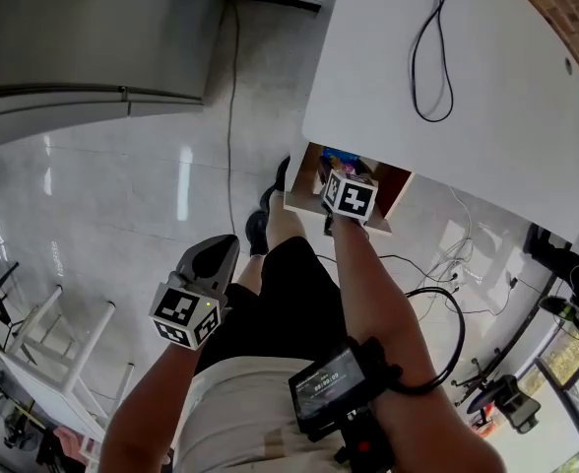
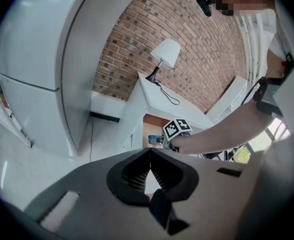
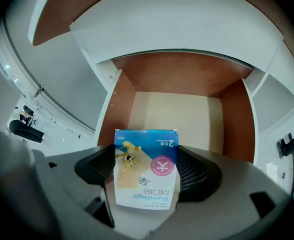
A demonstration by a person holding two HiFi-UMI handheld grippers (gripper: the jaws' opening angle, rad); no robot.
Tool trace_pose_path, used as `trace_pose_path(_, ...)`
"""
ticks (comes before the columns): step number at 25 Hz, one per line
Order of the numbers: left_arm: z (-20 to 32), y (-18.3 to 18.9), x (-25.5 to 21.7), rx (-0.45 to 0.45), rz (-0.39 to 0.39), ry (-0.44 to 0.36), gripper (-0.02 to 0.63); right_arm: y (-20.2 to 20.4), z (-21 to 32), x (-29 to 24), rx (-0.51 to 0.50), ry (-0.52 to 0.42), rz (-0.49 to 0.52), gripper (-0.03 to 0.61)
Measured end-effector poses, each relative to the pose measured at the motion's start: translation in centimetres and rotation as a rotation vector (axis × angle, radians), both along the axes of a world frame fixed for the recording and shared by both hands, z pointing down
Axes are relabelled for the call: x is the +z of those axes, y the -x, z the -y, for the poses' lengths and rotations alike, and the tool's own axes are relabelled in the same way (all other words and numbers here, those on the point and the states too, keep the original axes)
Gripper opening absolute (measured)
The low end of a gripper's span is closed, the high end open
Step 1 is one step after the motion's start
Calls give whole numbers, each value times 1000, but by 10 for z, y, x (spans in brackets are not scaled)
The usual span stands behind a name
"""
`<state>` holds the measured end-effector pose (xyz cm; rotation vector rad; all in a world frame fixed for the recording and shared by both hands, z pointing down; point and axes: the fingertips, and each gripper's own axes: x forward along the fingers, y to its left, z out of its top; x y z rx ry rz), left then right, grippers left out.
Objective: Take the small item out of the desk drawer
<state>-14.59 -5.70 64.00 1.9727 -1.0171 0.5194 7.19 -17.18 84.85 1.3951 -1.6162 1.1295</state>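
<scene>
The open desk drawer (image 1: 398,187) hangs under the white desk (image 1: 486,97), its brown walls and pale floor (image 3: 177,116) showing in the right gripper view. My right gripper (image 3: 147,171) is shut on a small blue and white bandage box (image 3: 147,169), held flat between both jaws just above the drawer. From the head view the right gripper (image 1: 341,205) sits over the drawer's front. My left gripper (image 1: 211,264) hangs low by my left thigh, away from the desk; its jaws (image 2: 149,171) meet at the tip with nothing between them.
A black cable (image 1: 429,57) lies on the desk top and a white lamp (image 2: 164,54) stands at its back by the brick wall. A big grey cabinet (image 1: 93,37) stands to the left. White chair frames (image 1: 63,353) and loose cables (image 1: 447,264) lie on the glossy floor.
</scene>
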Motion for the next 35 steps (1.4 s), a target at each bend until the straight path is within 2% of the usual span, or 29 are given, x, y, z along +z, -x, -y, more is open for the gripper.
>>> trace_pose_path(9, 5, 4, -15, 15, 3, -25, 6, 11, -18, -35, -71, -49, 10, 342)
trace_pose_path(20, 15, 5, -37, 0, 0, -70, 6, 10, -26, -78, -99, -107, 35, 343)
trace_pose_path(27, 8, -9, -49, 28, 0, -81, 6, 0, -34, -108, -105, -156, 48, 343)
trace_pose_path(31, 13, -20, -57, 41, -3, -115, 6, -11, -28, -124, -117, -203, 48, 342)
trace_pose_path(35, 3, -29, -62, 71, -7, -113, 6, -24, -43, -143, -89, -226, 55, 342)
